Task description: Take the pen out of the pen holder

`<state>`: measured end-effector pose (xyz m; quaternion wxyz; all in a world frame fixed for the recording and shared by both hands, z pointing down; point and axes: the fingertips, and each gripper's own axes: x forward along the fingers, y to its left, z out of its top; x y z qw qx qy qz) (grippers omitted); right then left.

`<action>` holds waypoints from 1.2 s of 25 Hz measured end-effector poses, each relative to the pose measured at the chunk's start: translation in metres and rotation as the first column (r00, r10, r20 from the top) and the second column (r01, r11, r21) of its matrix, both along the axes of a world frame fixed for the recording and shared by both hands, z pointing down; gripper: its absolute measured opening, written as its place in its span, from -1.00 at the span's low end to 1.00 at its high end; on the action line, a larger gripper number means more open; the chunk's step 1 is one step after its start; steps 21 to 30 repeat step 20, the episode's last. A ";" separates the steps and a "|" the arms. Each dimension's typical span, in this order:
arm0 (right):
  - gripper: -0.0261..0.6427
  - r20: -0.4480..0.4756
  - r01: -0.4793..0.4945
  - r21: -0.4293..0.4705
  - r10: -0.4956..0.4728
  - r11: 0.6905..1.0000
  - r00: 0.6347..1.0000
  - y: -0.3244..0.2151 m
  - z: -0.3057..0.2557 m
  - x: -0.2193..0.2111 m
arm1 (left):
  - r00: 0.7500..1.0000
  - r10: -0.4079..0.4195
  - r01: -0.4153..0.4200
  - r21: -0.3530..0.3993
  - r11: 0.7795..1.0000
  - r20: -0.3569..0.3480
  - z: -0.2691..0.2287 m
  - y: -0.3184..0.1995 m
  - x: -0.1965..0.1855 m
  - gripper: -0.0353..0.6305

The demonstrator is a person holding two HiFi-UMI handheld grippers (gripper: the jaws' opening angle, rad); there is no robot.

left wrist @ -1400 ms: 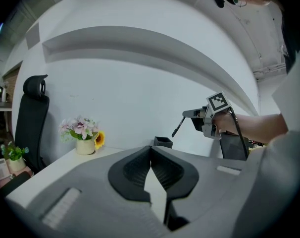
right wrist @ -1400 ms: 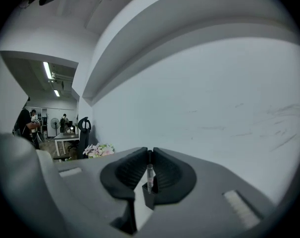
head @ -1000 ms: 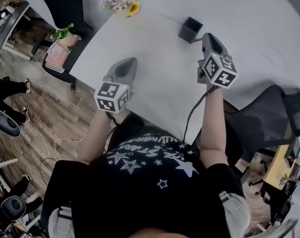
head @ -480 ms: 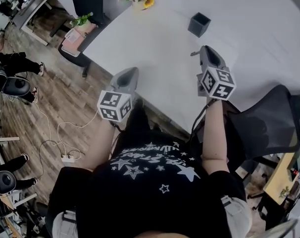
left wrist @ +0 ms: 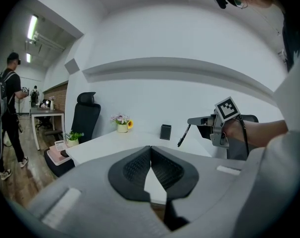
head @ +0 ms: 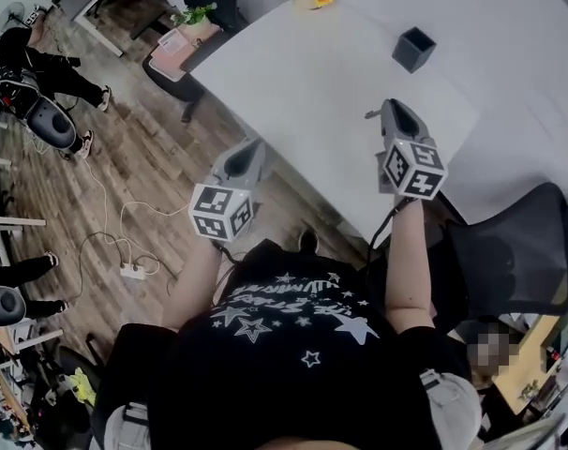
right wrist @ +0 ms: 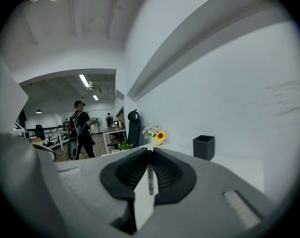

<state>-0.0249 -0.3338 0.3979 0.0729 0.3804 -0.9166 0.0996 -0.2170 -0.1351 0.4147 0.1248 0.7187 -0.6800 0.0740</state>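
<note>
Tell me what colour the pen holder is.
Black. The pen holder shows best in the right gripper view.

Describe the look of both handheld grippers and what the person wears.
The left gripper and right gripper are grey tapered shells, each with a white cube bearing black square markers. Their fingers have ribbed black inner faces. A black cable trails from the right one. The person wears a black short-sleeved T-shirt with white stars.

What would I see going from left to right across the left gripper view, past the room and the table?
person with a backpack → black office chair → flower vase → pen holder → pen → right gripper, which holds the pen
</note>
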 end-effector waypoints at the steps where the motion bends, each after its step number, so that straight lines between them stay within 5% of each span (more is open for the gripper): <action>1: -0.81 0.000 0.009 0.000 -0.009 1.000 1.000 0.004 0.000 -0.004 | 1.000 -0.005 0.005 -0.001 1.000 -0.002 0.000 0.005 -0.002 -0.86; 20: -0.81 -0.027 0.067 -0.043 -0.069 0.997 0.997 0.166 0.016 -0.017 | 0.994 -0.096 0.095 -0.009 0.995 -0.043 0.013 0.181 -0.008 -0.86; 30: -0.81 -0.027 0.067 -0.043 -0.069 0.997 0.997 0.166 0.016 -0.017 | 0.994 -0.096 0.095 -0.009 0.995 -0.043 0.013 0.181 -0.008 -0.86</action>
